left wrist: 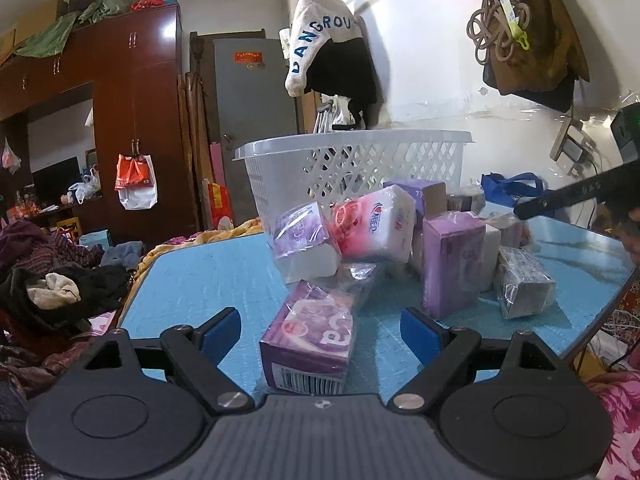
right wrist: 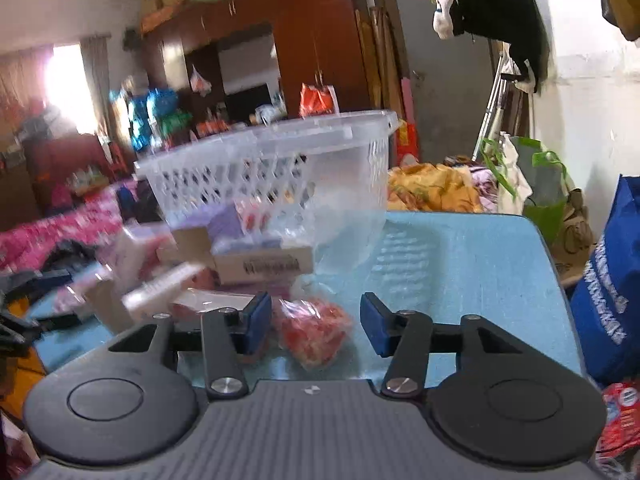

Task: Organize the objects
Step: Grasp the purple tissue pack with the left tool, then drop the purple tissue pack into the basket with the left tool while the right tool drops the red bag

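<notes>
The left tool (left wrist: 320, 332) stands open around a purple tissue pack (left wrist: 308, 344) on the blue table (left wrist: 200, 280). The right tool (right wrist: 316, 320) brackets a red packet (right wrist: 314, 334), pads not touching it. The white basket (left wrist: 360, 160) stands behind.

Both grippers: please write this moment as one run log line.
left gripper: open around purple tissue pack | right gripper: open around red packet | basket: behind pile
</notes>
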Motion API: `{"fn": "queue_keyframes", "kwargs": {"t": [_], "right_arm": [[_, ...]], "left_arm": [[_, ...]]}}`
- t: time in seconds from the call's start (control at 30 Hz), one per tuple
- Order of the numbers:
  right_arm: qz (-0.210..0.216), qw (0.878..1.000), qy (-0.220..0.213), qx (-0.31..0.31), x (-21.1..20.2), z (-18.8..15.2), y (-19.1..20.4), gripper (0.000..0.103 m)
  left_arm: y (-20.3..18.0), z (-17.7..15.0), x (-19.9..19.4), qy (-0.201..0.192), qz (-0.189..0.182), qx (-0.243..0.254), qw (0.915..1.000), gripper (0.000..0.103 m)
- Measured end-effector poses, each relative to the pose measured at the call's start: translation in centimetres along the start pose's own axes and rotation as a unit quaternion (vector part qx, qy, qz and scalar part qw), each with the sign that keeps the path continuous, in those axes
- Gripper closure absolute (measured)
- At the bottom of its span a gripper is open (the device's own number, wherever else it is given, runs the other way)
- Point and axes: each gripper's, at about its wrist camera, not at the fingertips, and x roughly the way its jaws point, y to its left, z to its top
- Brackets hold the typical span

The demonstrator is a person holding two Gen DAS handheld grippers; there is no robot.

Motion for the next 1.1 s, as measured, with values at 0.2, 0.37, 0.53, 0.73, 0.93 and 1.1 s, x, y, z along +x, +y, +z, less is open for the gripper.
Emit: {"fn": "queue_keyframes", "kwargs": {"t": [0.2,0.37,0.53,0.73,0.93,1.1], "right_arm": [[-0.02,0.999,0.031,-0.035,1.3,0.3,1.1,0.05],[-0.026,0.999,0.02,-0.033,0.8,0.0,0.9,0.052],[-0.023,0.999,-0.005,-0.027,0.0,0.1,0.8,0.052],[-0.02,0.999,-0.024,-0.01,-0.5,0.2,0.4,0.052],[-0.022,0.999,-0.031,-0.011,-0.6,0.2,0.5,0.052],[-0.022,0.999,-0.037,-0.009,-0.7,0.0,0.5,0.052]], "left_arm": [[-0.3,-0.3,0.6,0.01,0.001,0.0,0.9999,0.014],[0.0,-0.3,0.5,0.01,-0.007,-0.016,0.9998,0.053],[-0.1,-0.2,-0.4,-0.011,0.0,-0.015,0.9998,0.053],[-0.1,0.6,-1.9,-0.04,-0.003,-0.02,0.999,0.053],[-0.3,1.0,-2.3,-0.05,-0.005,-0.02,0.9985,0.053],[0.0,1.0,-2.4,-0.055,-0.004,-0.026,0.9981,0.053]]}}
